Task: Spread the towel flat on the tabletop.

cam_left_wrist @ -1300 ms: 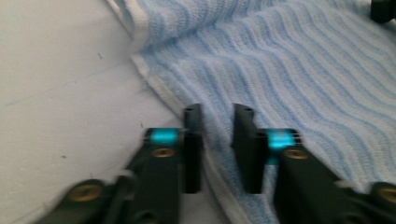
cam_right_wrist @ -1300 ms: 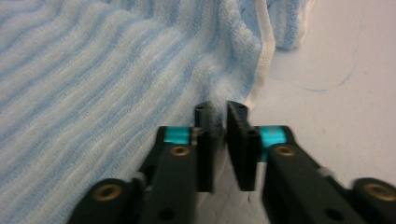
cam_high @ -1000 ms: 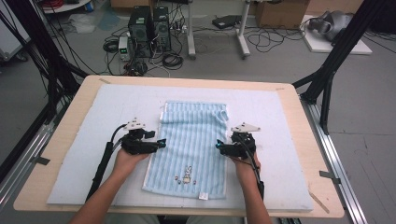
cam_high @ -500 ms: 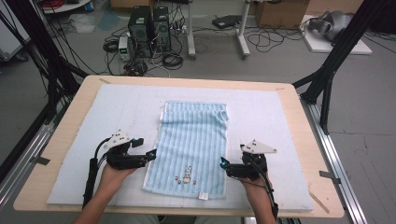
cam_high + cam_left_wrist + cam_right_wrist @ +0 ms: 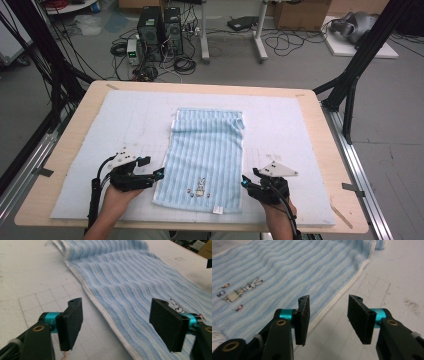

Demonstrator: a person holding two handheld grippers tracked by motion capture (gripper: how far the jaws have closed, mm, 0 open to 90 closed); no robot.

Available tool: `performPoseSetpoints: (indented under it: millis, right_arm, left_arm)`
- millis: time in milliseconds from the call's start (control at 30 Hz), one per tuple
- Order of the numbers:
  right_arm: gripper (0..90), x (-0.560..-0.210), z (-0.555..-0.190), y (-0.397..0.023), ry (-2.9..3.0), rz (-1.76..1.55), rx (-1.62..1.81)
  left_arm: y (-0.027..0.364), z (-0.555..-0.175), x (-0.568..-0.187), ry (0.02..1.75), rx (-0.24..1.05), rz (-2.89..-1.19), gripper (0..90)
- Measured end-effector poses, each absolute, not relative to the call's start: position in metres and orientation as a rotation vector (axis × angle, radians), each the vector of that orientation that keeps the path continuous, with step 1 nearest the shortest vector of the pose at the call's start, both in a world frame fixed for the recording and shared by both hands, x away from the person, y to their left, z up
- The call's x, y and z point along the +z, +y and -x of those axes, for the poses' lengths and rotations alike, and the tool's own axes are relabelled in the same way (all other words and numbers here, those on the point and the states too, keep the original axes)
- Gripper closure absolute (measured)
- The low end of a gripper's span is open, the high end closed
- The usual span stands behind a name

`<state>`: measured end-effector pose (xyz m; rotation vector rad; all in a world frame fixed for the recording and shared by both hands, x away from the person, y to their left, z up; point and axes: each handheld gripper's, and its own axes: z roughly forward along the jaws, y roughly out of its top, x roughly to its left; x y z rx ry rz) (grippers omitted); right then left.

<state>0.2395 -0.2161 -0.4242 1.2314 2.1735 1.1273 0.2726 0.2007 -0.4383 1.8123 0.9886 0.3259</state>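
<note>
White foam mat [image 5: 90,150] on wooden table [image 5: 330,150], cables on grey floor [image 5: 300,55]. Blue striped towel [image 5: 207,145] flat mid-mat, bunny print. My left gripper [image 5: 161,173] gapes; right gripper [image 5: 243,181] just narrowed, gripping nothing, at the towel's edges.

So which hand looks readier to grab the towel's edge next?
Probably the left. The left gripper has its open jaws astride the towel hem, while the right gripper, whose jaws have just been closing, has the hem beside one pad.

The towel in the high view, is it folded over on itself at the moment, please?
No, the towel lies spread flat in a single layer on the white mat, with its small embroidered figure facing up near the person's edge.
</note>
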Motion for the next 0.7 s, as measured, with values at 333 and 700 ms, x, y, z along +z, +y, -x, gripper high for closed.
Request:
performPoseSetpoints:
  millis: [333,700]
  right_arm:
    - [61.1,-0.438,-0.229,-0.208,2.216,-1.259,1.137]
    - [77.3,-0.447,-0.231,-0.197,2.305,-1.234,1.071]
  left_arm:
    - [0.196,-0.268,-0.447,1.030,0.269,-1.868,43.4]
    - [0.186,-0.261,-0.452,0.971,0.262,-1.990,76.4]
